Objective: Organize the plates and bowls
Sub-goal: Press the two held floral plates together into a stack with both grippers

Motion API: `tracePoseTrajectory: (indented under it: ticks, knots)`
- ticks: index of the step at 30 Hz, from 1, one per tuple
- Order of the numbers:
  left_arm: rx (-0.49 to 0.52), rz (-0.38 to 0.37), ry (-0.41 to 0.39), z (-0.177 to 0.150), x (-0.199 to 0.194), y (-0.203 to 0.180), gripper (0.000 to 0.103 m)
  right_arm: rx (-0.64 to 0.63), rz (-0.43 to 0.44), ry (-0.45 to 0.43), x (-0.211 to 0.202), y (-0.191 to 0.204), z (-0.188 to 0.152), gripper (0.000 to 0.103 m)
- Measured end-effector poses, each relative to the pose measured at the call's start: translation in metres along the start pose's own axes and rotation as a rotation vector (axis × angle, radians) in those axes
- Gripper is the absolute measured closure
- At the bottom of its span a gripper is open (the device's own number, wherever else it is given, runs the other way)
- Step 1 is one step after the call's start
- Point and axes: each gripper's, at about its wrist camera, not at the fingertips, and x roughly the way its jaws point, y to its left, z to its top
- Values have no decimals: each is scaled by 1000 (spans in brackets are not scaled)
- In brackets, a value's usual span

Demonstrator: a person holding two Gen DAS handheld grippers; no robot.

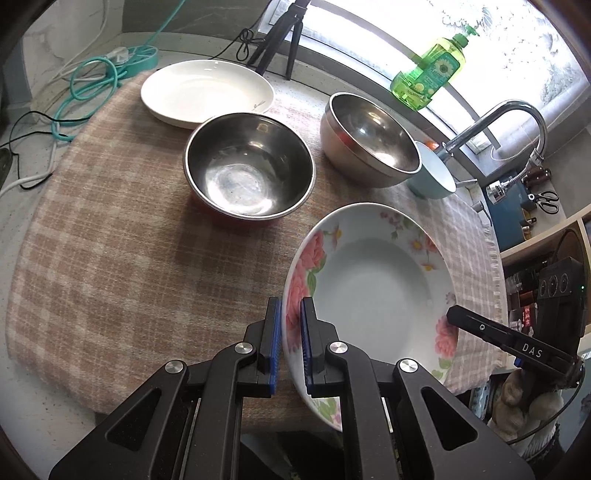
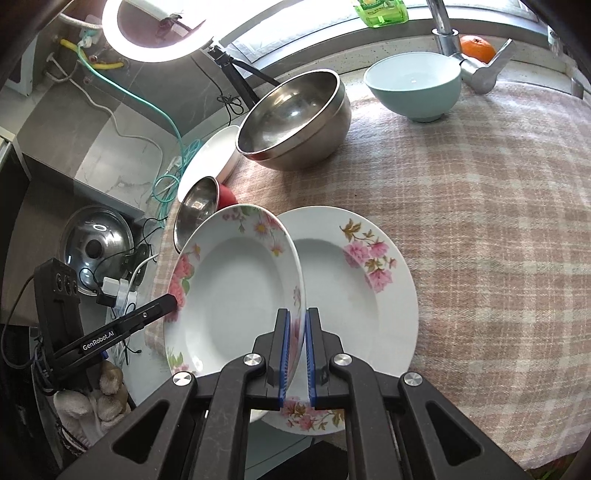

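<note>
I hold a deep floral plate (image 1: 373,288) (image 2: 236,295) tilted above the checked cloth (image 1: 110,240). My left gripper (image 1: 291,306) is shut on its left rim and my right gripper (image 2: 297,317) on its right rim. Under it, a second floral plate (image 2: 354,280) lies flat on the cloth. Behind stand a red-sided steel bowl (image 1: 249,168) (image 2: 195,210), a larger steel bowl (image 1: 369,136) (image 2: 295,118), a plain white plate (image 1: 207,90) (image 2: 210,155) and a teal bowl (image 1: 436,173) (image 2: 413,85).
A green soap bottle (image 1: 428,72) and a faucet (image 1: 517,122) stand by the window, with an orange (image 2: 476,48) beside them. A tripod (image 1: 280,40), ring light (image 2: 155,29) and teal cables (image 1: 92,81) crowd the left. A pot lid (image 2: 96,243) lies below the counter edge.
</note>
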Motion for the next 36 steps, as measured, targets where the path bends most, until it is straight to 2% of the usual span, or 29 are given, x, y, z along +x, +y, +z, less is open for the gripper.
tracePoseTrajectory:
  ticks: [36]
  knots:
    - [53,2,67,-4,38,-22,95,76,-50,21,9,-41,-5,95]
